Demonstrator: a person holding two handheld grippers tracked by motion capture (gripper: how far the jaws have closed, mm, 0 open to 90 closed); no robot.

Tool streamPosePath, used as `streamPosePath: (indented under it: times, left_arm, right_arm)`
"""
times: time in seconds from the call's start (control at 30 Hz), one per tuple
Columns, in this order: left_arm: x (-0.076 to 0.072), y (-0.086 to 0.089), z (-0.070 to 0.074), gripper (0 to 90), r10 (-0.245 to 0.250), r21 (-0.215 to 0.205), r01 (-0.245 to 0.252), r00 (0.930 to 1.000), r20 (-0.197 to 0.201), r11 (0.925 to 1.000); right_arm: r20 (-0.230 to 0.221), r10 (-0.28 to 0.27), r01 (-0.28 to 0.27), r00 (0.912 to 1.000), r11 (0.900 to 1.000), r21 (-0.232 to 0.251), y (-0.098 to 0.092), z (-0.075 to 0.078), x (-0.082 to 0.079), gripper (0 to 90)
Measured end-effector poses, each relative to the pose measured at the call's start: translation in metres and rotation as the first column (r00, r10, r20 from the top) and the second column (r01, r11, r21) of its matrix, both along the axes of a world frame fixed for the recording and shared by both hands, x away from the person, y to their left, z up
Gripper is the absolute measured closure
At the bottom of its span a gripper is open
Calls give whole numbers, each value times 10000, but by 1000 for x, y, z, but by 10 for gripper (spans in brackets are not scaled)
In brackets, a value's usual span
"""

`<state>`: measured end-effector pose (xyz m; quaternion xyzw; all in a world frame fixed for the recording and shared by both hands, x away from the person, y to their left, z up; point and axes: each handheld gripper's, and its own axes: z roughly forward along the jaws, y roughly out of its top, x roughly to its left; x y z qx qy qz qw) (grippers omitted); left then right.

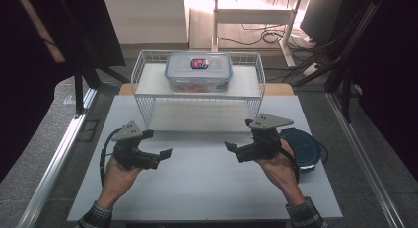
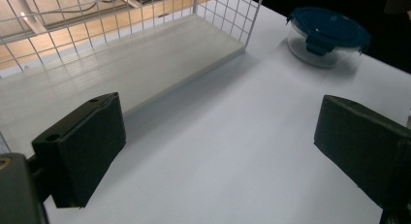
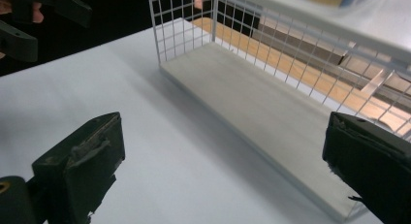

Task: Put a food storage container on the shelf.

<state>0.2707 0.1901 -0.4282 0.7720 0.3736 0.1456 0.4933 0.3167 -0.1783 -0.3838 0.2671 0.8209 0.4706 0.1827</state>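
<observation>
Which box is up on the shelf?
The rectangular clear box with a red label sits on the wire rack's top shelf; the round blue-lidded container is down on the table.

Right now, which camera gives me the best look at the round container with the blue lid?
The left gripper view: the round container sits unobstructed on the table, lid and clasp clear. In the high view the right hand partly hides it.
</observation>
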Motion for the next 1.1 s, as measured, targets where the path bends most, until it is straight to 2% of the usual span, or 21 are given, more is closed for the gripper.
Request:
streamPosePath:
  times: [0.03,0.17,0.23,0.3,0.5,0.57,0.63,0.67,0.77,0.8,0.83,1.0,1.1]
  left_arm:
    - [-3,-1,-4,32,11,42,-11,10000,9,10000]
    - [-11,-4,-14,31,-74,21,74,10000,9,10000]
    - [-17,-8,-20,31,-132,372,128,9999,92,9992]
    - [-20,-9,-22,31,-167,432,159,9997,184,9989]
    - [-33,-12,-35,26,-281,451,268,9992,281,9986]
    - [-36,-11,-40,26,-217,498,202,9993,303,9986]
    - [-45,-7,-52,26,-87,434,76,9997,236,9990]
    - [-45,-7,-52,26,-87,434,76,9997,236,9990]
    - [-55,-2,-64,27,4,309,-3,10000,-30,9995]
    - [-62,0,-70,25,83,510,-77,9999,-123,9987]
    - [-62,0,-70,25,83,510,-77,9999,-123,9987]
    - [-69,6,-85,27,433,1239,-414,9990,-122,9914]
    - [-68,7,-88,27,493,1380,-460,9986,-211,9894]
  right_arm:
    - [-3,46,-46,10000,10000,-5,-3,-6,-5,0]
    - [-130,53,-52,9999,9999,120,-9,-14,-10,0]
    - [-280,36,-26,9996,9994,334,-16,-24,-16,0]
    - [-428,83,-64,9990,9990,438,-19,-29,-20,0]
    - [-508,190,-163,9985,9985,530,-25,-42,-31,0]
    - [-461,98,-79,9989,9991,412,-27,-46,-35,0]
    - [-401,9,5,9992,9994,350,-29,-52,-40,0]
    - [-452,-26,41,9990,9995,324,-30,-55,-43,0]
    - [-513,-12,21,9987,9998,188,-32,-62,-48,0]
    - [-426,-129,125,9990,9999,-119,-36,-69,-53,0]
    - [-426,-129,125,9990,9999,-119,-36,-69,-53,0]
    - [-561,-345,328,9978,9990,-309,-45,-87,-62,0]
    - [-765,-390,351,9963,9981,-509,-46,-93,-63,1]
